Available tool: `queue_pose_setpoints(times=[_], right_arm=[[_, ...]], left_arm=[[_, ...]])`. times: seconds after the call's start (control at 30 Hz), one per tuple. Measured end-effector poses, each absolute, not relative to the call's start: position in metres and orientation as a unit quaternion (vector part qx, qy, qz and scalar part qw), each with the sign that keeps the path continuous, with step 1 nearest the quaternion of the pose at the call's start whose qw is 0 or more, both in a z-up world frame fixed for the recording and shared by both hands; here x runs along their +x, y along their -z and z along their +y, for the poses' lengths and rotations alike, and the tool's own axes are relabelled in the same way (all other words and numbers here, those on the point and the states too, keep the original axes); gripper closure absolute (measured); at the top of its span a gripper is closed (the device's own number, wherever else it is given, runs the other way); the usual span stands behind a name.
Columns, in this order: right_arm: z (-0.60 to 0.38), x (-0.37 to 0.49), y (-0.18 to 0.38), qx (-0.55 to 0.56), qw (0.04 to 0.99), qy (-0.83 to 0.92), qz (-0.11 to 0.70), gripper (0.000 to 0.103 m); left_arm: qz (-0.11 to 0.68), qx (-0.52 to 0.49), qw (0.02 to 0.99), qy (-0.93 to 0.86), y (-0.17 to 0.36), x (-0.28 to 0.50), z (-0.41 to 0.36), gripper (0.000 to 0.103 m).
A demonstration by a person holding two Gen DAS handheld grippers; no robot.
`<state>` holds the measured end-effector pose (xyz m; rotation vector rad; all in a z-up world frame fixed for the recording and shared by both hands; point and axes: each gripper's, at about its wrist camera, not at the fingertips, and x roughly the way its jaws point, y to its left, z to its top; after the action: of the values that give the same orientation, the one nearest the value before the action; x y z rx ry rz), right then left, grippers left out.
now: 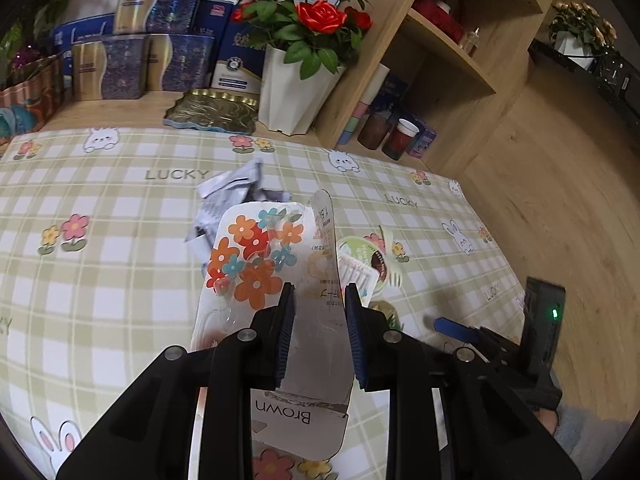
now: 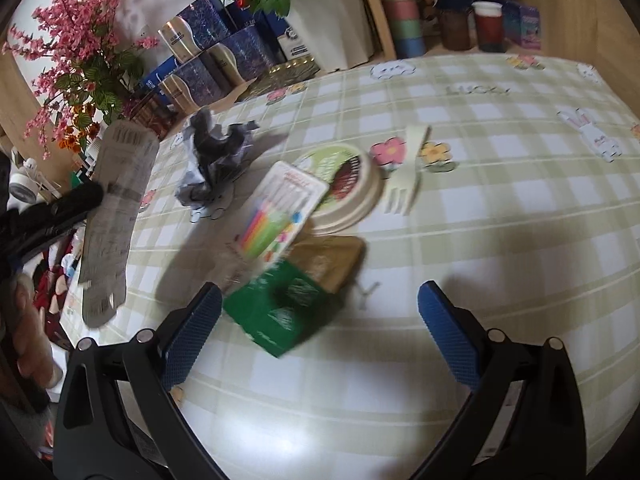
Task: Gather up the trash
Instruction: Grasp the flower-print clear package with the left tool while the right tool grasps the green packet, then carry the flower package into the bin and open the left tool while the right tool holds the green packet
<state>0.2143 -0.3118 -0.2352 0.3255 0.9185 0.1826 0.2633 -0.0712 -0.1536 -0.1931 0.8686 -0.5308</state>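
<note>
My left claw point(image 1: 319, 294) is gripping a flat piece of card packaging point(image 1: 260, 264), its blue pads pressing on both sides of the folded card. The card is hanging above the checked tablecloth point(image 1: 120, 208), its flower-printed plastic front facing up and a printed panel reading "Brown" showing near my wrist. In the right wrist view the same packaging point(image 2: 116, 216) is showing at the left edge, its grey printed back turned to the camera.

My right claw point(image 2: 320, 304) is standing wide open with nothing pressed between its pads, and it is hovering over the table, pointing down at the pile of rubbish. A green box point(image 2: 276, 312) is lying just in front of its left finger, touching a brown-gold wrapper point(image 2: 332, 260) behind it. A pack of coloured candles point(image 2: 280, 208) is resting partly on a round lid point(image 2: 348, 184), and a pale plastic fork point(image 2: 404, 180) is lying just beside that lid. A crumpled paper ball point(image 2: 216, 160) is sitting further back, apart from the lid.

A white pot of red roses point(image 1: 296, 88) and some blue and gold boxes point(image 1: 132, 64) are standing beyond the cloth.
</note>
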Motion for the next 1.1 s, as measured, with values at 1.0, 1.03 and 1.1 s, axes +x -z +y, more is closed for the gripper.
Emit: queue_pose_setpoints(times=[1.0,1.03,1.1], right_arm=[[-0.286,0.181,0.202,0.182,0.881,-0.112,0.421,0.062],[-0.284,0.177,0.199,0.180,0.883,-0.117,0.418,0.062],[-0.280,0.169,0.195,0.179,0.884,-0.124,0.414,0.062]], left_arm=[[0.406,-0.124,0.871,0.247,0.147,0.180,-0.021,0.078],[0.406,-0.124,0.871,0.248,0.145,0.177,-0.020,0.078],[0.406,-0.126,0.870,0.249,0.144,0.168,-0.018,0.078]])
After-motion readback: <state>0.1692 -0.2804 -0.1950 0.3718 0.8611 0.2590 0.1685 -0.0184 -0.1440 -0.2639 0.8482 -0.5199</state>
